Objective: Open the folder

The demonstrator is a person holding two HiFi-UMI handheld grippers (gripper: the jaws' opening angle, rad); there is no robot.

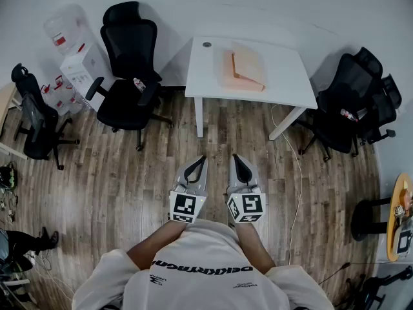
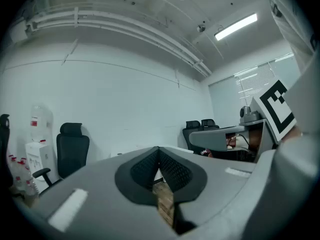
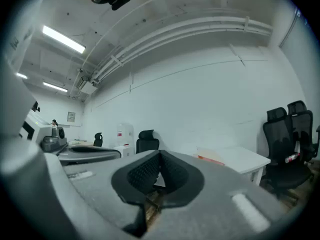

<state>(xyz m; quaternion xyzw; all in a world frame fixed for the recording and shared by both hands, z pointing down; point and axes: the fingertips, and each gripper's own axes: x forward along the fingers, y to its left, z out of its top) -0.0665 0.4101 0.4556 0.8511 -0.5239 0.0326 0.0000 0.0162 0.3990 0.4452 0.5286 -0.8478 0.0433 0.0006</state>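
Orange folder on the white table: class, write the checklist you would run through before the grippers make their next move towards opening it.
1. Flat orange folder lies on the white rectangular table: ok.
2. Left gripper empty, jaws together: ok.
3. Right gripper empty, jaws together: ok.
4. Grippers within reach of the folder: not ok; brown wooden plank floor lies between them and the table.
5. Jaws apart, ready to take the cover: not ok, both are shut.
6. Which edge of the folder opens: cannot tell.
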